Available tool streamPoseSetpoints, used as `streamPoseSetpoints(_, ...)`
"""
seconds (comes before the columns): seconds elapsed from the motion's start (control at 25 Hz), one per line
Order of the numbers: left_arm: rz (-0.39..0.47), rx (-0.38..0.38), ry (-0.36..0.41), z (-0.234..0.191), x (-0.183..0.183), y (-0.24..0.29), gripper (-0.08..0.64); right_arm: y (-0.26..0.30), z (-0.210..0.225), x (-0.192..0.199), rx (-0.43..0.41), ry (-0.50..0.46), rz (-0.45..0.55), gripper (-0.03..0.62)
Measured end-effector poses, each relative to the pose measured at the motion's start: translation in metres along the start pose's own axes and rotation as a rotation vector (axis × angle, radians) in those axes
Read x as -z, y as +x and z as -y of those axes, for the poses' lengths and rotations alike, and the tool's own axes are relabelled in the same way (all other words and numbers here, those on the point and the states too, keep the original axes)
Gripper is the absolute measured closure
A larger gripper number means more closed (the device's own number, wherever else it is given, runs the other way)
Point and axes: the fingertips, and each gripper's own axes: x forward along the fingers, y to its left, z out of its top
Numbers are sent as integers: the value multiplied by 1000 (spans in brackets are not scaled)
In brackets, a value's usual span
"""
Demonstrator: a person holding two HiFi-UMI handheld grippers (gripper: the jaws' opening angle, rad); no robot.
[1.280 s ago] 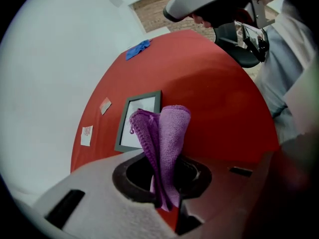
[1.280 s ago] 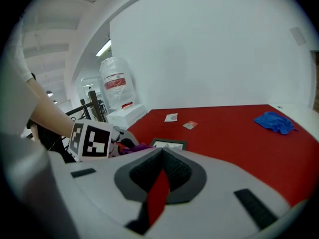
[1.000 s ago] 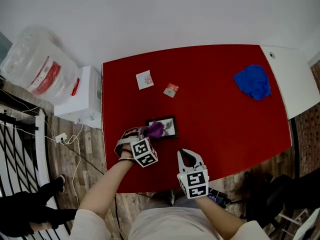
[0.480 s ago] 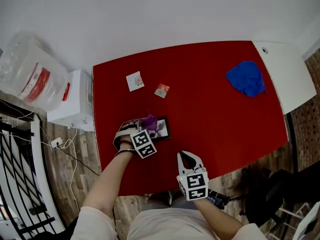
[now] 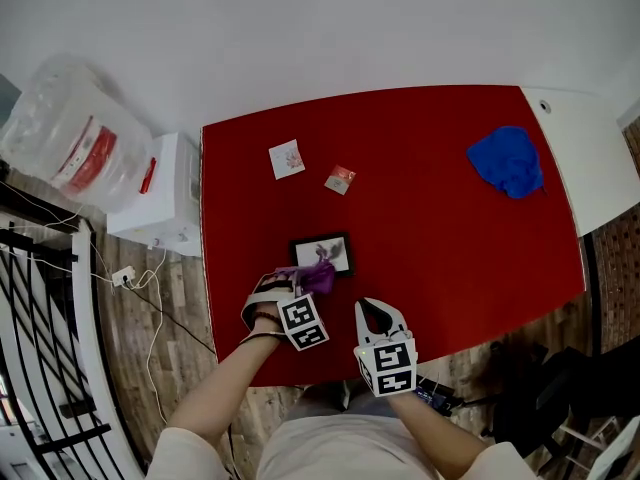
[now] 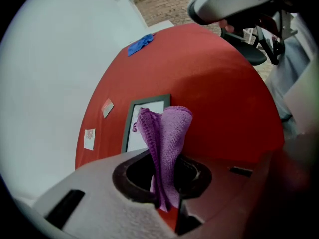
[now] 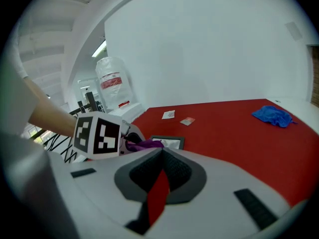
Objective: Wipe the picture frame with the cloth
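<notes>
Our left tool (image 6: pixel 168 200), clenched on the purple cloth (image 6: pixel 172 133), hovers at the near edge of the picture frame (image 5: pixel 328 248), which lies flat on the red table (image 5: pixel 450 238), long axis running ahead of it; our right tool (image 5: pixel 378 315), closed empty, sits farther back.

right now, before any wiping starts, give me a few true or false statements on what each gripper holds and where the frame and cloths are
1. The left gripper is shut on the purple cloth. True.
2. The right gripper holds the blue cloth. False: its jaws are together on nothing, and the blue cloth lies near the far right corner of the table.
3. The picture frame lies flat on the red table. True.
4. The purple cloth covers the whole picture frame. False: most of the frame shows beside the cloth.
</notes>
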Motion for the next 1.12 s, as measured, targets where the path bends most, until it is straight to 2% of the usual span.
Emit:
streamPoseSetpoints(0.2, 10, -17, 12, 1, -1, -6, 499, 0, -2, 1, -5, -3, -1, 588)
streamPoseSetpoints(0.36, 23, -75, -47, -39, -4, 0, 499, -2, 2, 3, 2, -3, -7, 588)
streamPoseSetpoints(0.48, 1, -125, -48, -75, -9, 10, 499, -7, 6, 7, 13, 0, -10, 588)
streamPoseSetpoints(0.6, -15, -117, -53, -90, -15, 22, 499, -12, 12, 11, 29, 7, -14, 588)
streamPoseSetpoints(0.92, -28, -90, -16, -74, -22, 34, 499, -17, 32, 19, 58, 25, -24, 588)
streamPoseSetpoints(1.12, -15, -25, 2, -35, -25, 18, 500, -11, 25, 16, 34, 16, -19, 588)
